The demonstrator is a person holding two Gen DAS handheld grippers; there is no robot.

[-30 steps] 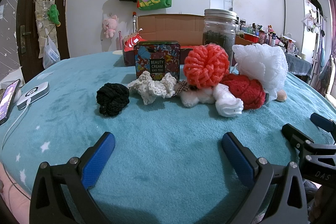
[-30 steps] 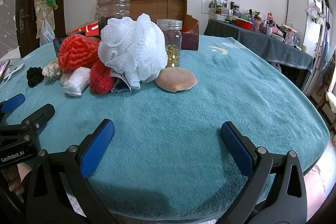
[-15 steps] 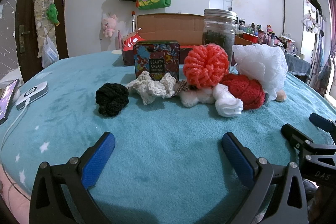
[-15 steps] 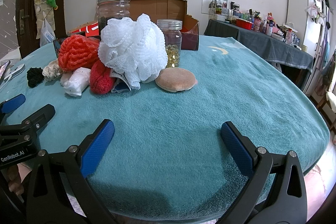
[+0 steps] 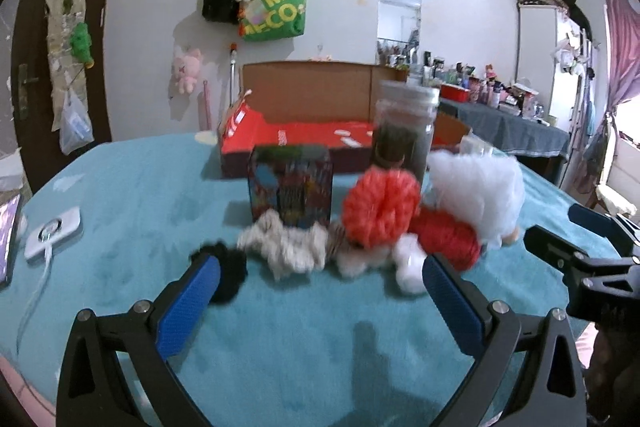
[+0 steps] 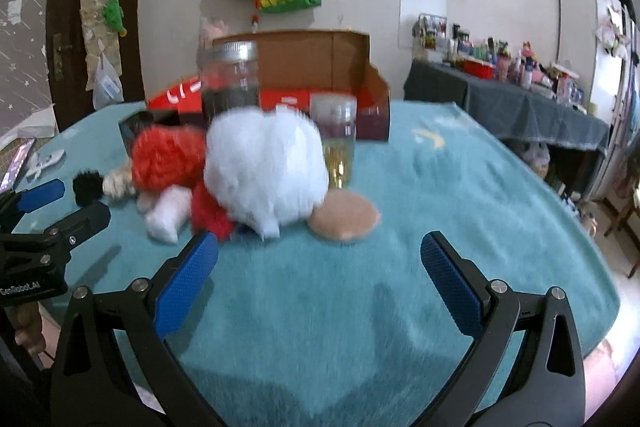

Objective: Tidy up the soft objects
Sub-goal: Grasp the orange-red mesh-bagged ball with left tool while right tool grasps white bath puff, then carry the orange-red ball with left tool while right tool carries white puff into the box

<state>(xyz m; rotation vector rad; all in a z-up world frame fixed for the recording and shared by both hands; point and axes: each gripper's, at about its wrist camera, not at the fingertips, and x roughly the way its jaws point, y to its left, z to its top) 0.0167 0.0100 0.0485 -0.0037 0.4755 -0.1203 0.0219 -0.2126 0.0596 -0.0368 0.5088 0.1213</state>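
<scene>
Both tongs hover above the near edge of the table, which is covered in teal plush. The left tongs are spread wide and hold nothing; the right tongs are likewise wide and empty. The soft objects lie in a row across the middle of the table, blurred in both views. From left to right: a black scrunchie, a cream scrunchie, an orange-red mesh ball resting on a small white plush and a dark red knitted piece, then a white bath puff. A tan round pad lies just beside the puff on its right. Behind the row stand a patterned tin, a tall jar, a smaller jar and an open cardboard box at the far edge.
</scene>
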